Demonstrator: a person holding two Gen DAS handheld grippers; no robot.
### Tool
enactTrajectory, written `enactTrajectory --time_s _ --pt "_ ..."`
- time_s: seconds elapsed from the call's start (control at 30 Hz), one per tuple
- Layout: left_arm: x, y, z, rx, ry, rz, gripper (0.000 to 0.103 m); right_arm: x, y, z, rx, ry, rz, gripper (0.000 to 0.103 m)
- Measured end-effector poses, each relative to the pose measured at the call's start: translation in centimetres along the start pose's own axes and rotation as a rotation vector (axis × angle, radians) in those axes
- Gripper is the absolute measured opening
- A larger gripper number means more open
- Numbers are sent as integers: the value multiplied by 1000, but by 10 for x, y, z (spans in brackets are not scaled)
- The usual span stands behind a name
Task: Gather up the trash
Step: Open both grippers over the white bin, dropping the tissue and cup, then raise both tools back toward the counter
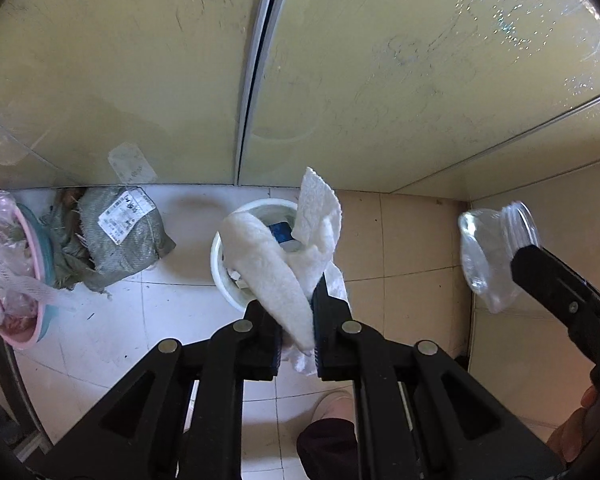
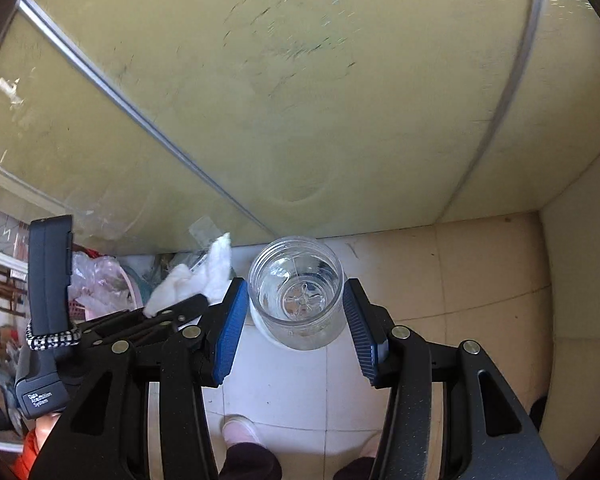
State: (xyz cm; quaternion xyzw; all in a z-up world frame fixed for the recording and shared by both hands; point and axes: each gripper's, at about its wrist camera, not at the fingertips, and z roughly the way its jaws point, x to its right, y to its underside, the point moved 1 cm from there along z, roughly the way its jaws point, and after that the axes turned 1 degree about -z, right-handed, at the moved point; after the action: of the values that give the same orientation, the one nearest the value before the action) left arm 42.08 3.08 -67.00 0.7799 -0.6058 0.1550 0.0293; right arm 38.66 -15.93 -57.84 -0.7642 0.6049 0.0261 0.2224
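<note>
**Paper towel and jar, over the bin**

Left wrist: my left claw [image 1: 298,320] is clamped on a white paper towel [image 1: 284,264], held above the white bin [image 1: 224,272] on the tiled floor [image 1: 100,320].

Right wrist: my right claw [image 2: 294,320] has its blue pads [image 2: 230,332] apart around a clear jar [image 2: 298,300]; contact unclear.

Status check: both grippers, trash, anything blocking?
Left gripper shut on tissue, above white bin. Right gripper around clear jar, contact unclear. Nothing blocking.

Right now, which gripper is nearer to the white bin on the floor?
Left. The left gripper, holding a paper towel, hangs directly above the bin; the right gripper, holding a clear jar, is off to its right.
</note>
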Motion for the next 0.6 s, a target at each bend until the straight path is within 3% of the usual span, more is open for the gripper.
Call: enactTrajectory --time_s 0.07,0.1,0.13,0.27,0.6 --pt "-2 0 3 -3 8 17 26 -4 1 1 -2 -13 -15 47" --pt "-3 0 3 -7 2 22 40 -6 1 2 -6 -10 -21 46" --pt "-4 0 4 -10 -4 22 47 -7 -1 4 -16 -8 -25 47" --pt "-10 2 1 -13 -16 19 47 -8 -4 2 -41 -15 -6 57" --pt "3 3 -55 25 -64 50 47 -14 -17 -51 -32 19 12 57"
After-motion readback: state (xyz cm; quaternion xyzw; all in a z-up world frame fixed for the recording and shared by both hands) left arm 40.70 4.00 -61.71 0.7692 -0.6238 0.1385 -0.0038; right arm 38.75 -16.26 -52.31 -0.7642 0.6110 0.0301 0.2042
